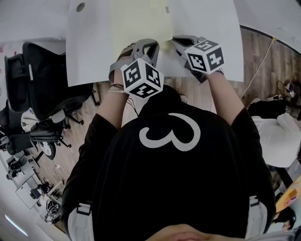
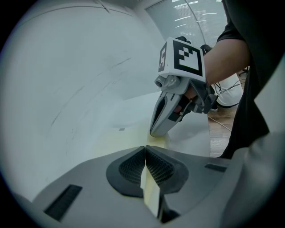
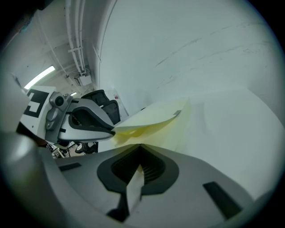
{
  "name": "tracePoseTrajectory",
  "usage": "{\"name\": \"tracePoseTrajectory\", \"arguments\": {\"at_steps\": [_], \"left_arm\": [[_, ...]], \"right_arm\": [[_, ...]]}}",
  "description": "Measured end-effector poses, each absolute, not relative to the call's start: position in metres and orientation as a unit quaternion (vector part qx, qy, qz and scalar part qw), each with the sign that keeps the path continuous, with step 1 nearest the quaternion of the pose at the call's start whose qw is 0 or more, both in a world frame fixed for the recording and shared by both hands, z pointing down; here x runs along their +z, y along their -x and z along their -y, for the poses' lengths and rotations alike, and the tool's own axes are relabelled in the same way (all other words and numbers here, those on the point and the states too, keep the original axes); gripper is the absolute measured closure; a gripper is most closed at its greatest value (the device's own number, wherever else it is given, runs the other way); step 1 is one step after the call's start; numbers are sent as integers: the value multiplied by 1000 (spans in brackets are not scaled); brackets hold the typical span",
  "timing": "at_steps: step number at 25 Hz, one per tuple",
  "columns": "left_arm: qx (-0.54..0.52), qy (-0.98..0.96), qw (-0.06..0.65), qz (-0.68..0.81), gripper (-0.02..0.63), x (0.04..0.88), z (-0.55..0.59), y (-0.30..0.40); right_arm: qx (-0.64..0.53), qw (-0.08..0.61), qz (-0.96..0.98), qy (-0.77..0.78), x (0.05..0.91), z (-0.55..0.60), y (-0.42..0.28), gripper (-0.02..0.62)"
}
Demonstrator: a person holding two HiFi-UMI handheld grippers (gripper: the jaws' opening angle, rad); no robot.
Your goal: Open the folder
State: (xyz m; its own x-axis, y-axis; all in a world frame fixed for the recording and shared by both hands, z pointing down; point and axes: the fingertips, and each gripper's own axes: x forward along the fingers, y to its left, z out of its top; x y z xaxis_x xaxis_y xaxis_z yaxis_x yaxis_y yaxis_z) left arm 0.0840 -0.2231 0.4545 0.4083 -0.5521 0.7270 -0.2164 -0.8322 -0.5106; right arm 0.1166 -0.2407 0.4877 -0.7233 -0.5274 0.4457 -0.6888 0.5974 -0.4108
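White table [image 1: 89,47] bearing a pale yellow folder [image 1: 141,28], its near edge at the table's front. Left gripper [image 2: 146,165]: jaws closed on the folder's upper leaf, which arches slightly off the leaf below. Right gripper [image 3: 139,168]: jaws closed on a pale sheet at the same near edge, just beside the left. Black office chair [image 1: 42,80] at left

A white bench [image 1: 89,47] with a round cable hole [image 1: 80,7] stands over a wooden floor [image 1: 282,66]. A black office chair [image 1: 44,80] sits left; a pale cable [image 1: 261,63] trails right.
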Motion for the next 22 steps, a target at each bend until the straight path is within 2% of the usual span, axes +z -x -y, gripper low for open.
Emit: {"name": "tracePoseTrajectory", "arguments": {"at_steps": [22], "left_arm": [[-475,825,175,-252,589,442,228,-73]], "right_arm": [[293,171,875,-346,490,241,-108,572]]}}
